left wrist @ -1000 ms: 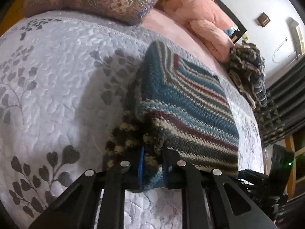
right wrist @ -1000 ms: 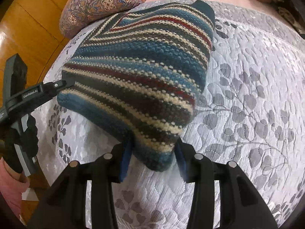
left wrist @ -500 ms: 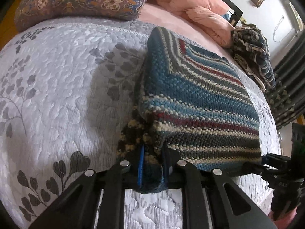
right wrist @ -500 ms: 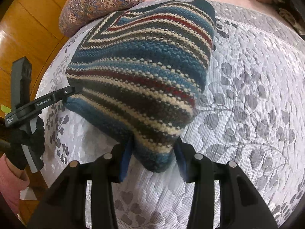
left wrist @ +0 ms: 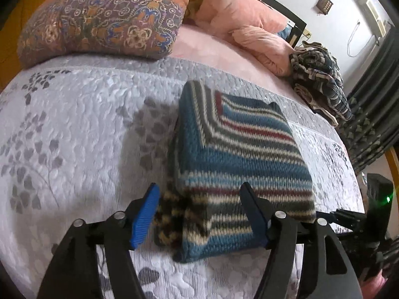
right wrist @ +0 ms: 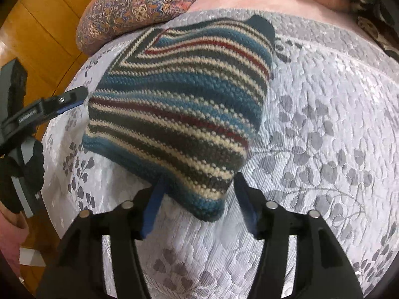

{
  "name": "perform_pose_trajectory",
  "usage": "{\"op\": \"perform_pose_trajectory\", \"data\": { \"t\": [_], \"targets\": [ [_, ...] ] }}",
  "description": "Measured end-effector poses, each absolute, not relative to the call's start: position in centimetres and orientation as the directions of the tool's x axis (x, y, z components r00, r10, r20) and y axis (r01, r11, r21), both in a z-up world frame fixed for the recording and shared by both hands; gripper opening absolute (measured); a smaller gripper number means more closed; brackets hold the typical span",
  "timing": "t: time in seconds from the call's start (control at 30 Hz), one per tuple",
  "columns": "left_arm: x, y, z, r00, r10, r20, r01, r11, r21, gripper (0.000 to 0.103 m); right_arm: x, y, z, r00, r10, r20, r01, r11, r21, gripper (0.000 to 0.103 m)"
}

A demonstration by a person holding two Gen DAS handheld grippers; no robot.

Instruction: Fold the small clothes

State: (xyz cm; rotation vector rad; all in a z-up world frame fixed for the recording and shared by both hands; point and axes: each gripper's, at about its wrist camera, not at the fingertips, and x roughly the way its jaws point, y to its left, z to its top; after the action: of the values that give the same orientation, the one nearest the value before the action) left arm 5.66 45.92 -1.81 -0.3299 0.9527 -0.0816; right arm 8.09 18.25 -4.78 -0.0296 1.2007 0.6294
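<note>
You have just let go: your left gripper and right gripper, clamped a moment ago, now gape wide around the near corners of the folded blue striped knitted sweater, which rests on the grey leaf-patterned quilt. This fold looks finished.

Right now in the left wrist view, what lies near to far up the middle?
Left hand-held gripper → folded blue striped knit sweater → grey leaf-patterned quilt → pink bedsheet → pink crumpled duvet.
</note>
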Motion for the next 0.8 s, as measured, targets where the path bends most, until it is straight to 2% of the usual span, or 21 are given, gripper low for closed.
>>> {"op": "perform_pose_trajectory", "data": {
  "t": [0.13,0.37,0.67,0.8],
  "targets": [
    [7.9,45.5,-2.1,0.559,-0.187,-0.808,-0.063,0.962,-0.267,0.069,8.5,18.2,-4.0,0.228,0.44,-0.869,-0.469,0.832,0.297,0.062],
    [10.4,45.1,-2.4,0.558,-0.208,-0.804,-0.041,0.96,-0.276,0.069,9.4,18.1,-3.4,0.244,0.44,-0.864,-0.466,0.835,0.293,0.065],
    [12.9,45.1,-3.7,0.516,-0.204,-0.832,-0.038,0.965,-0.261,0.068,14.1,17.2,-3.7,0.196,0.488,-0.851,-0.393,0.834,0.387,0.069],
    [13.9,45.3,-4.7,0.476,-0.246,-0.844,-0.027,0.956,-0.293,0.069,16.0,17.0,-4.5,0.153,0.529,-0.835,-0.352,0.818,0.454,0.069]
  ]
}}
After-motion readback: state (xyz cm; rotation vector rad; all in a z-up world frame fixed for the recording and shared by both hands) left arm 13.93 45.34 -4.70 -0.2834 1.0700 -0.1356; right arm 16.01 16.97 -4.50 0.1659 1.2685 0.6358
